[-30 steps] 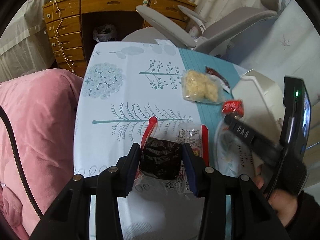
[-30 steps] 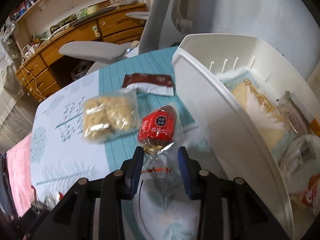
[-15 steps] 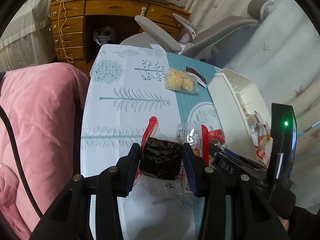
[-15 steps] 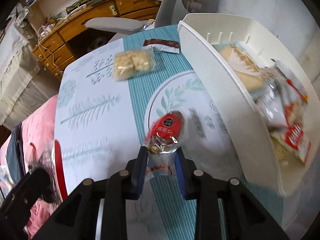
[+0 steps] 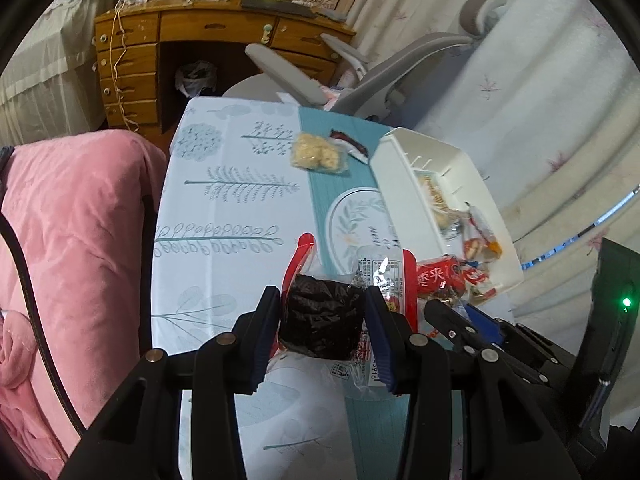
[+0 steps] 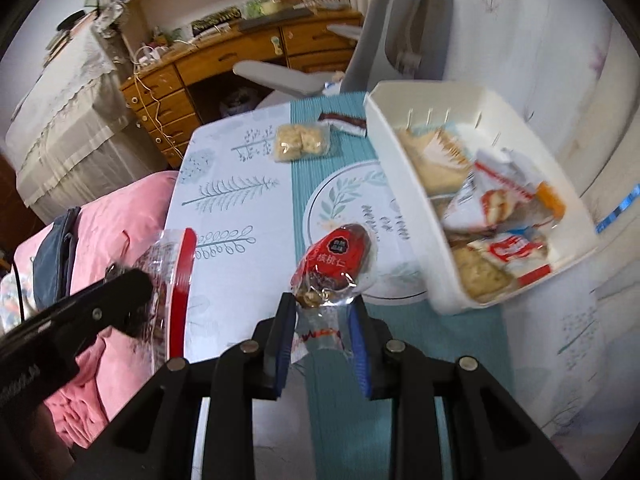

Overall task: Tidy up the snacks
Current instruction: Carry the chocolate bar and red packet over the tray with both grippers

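My left gripper (image 5: 322, 316) is shut on a dark cake in a clear, red-edged wrapper (image 5: 320, 316), held above the table; it also shows in the right wrist view (image 6: 168, 276). My right gripper (image 6: 322, 316) is shut on the clear tail of a red walnut-date snack packet (image 6: 336, 258), which shows in the left wrist view (image 5: 438, 276) too. Both are held up, left of the white snack basket (image 6: 404, 168), which holds several packets. A pale rice-cake packet (image 6: 302, 142) and a dark red-brown packet (image 6: 344, 122) lie on the table at the far end.
The table carries a light blue tablecloth with a teal runner (image 6: 332, 184). A pink blanket (image 5: 76, 236) lies to the left. A grey office chair (image 5: 360, 76) and a wooden desk (image 5: 192, 44) stand beyond the table's far end.
Both grippers have risen and pulled back from the table with their packets held. The table and basket look smaller and farther away now.
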